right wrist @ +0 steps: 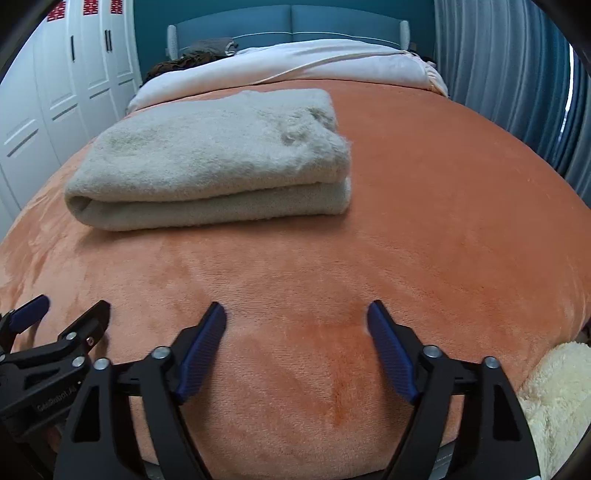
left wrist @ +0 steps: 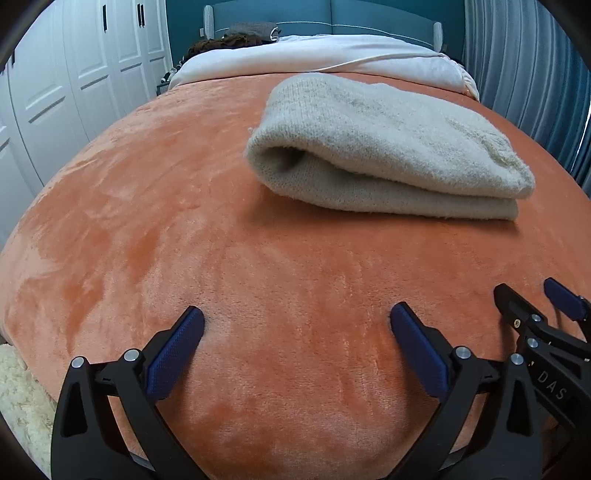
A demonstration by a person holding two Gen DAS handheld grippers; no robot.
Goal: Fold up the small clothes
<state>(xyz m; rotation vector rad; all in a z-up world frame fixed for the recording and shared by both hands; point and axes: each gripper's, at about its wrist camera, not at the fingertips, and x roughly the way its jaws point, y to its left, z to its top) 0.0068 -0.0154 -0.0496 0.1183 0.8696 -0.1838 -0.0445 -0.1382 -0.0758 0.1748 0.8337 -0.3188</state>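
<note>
A folded cream knitted garment [left wrist: 388, 147] lies on the orange blanket [left wrist: 184, 221], ahead and to the right in the left wrist view. It also shows in the right wrist view [right wrist: 214, 158], ahead and to the left. My left gripper [left wrist: 295, 317] is open and empty, low over the blanket, well short of the garment. My right gripper [right wrist: 295, 314] is open and empty too, beside the left one. Each gripper shows at the edge of the other's view: the right gripper [left wrist: 532, 295] and the left gripper [right wrist: 74, 302].
The orange blanket [right wrist: 443, 221] covers the bed. A white duvet [left wrist: 314, 55] lies at the far end before a blue headboard [left wrist: 332, 18]. White wardrobe doors [left wrist: 55, 92] stand left, curtains [left wrist: 517, 55] right. A cream fluffy throw [right wrist: 554, 398] lies at the near edge.
</note>
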